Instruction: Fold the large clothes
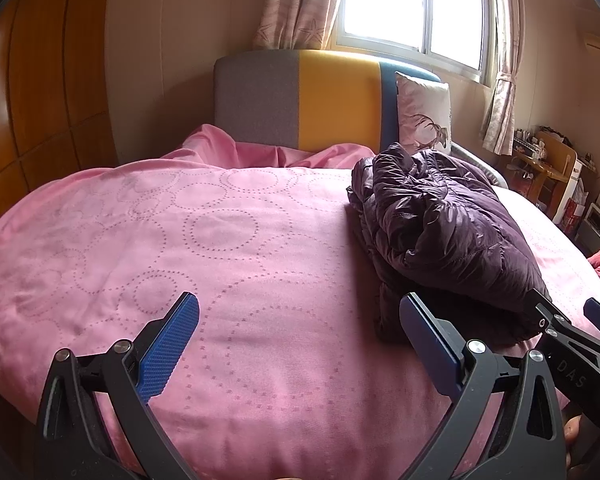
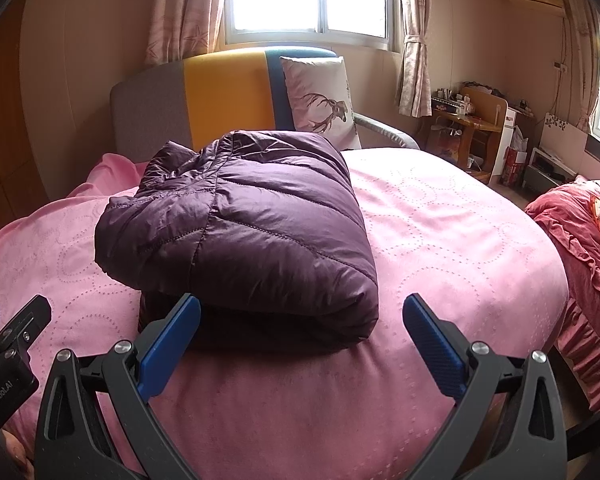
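Observation:
A dark purple puffer jacket (image 2: 252,224) lies folded into a thick bundle on the pink bedspread (image 2: 440,216). It also shows in the left wrist view (image 1: 444,216), on the right half of the bed. My right gripper (image 2: 300,312) is open and empty, just in front of the jacket's near edge. My left gripper (image 1: 300,312) is open and empty over bare bedspread (image 1: 180,240), to the left of the jacket. The right gripper's fingers (image 1: 560,320) show at the right edge of the left wrist view.
A grey, yellow and blue headboard (image 2: 220,92) and a deer-print pillow (image 2: 320,96) stand at the back. A red ruffled cover (image 2: 584,248) lies off the bed's right side. A wooden desk and clutter (image 2: 472,128) sit by the far wall. A wooden wardrobe (image 1: 40,100) is at the left.

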Motion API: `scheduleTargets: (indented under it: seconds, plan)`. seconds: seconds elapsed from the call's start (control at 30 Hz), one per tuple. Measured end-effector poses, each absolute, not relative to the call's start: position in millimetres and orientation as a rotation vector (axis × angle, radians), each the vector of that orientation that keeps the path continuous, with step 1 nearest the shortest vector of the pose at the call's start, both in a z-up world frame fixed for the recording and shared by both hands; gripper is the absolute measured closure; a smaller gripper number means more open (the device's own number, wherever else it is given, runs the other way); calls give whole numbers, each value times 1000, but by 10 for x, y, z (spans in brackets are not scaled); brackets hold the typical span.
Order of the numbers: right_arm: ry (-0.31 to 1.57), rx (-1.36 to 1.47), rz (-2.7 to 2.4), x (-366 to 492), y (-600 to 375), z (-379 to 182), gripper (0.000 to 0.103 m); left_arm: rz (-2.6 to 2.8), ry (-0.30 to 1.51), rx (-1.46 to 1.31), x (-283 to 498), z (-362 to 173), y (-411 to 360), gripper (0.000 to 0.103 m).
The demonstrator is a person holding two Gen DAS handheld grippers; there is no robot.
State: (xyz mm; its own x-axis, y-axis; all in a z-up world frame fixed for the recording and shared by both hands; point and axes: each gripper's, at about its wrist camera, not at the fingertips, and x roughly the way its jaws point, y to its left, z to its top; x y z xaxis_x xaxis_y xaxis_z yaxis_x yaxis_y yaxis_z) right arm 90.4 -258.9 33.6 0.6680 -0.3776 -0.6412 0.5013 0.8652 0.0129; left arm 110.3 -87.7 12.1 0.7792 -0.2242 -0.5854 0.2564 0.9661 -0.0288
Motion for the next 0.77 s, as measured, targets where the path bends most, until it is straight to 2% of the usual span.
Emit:
scheduleTargets:
  seconds: [0.5,0.77]
  plan:
    - [685,199,-488,943,-2608,260,2,-259,617,79,1117,64,-919,4]
    - [635,234,-522,914,-2950,432,2,-253,701,47,1272,-72,-883,4]
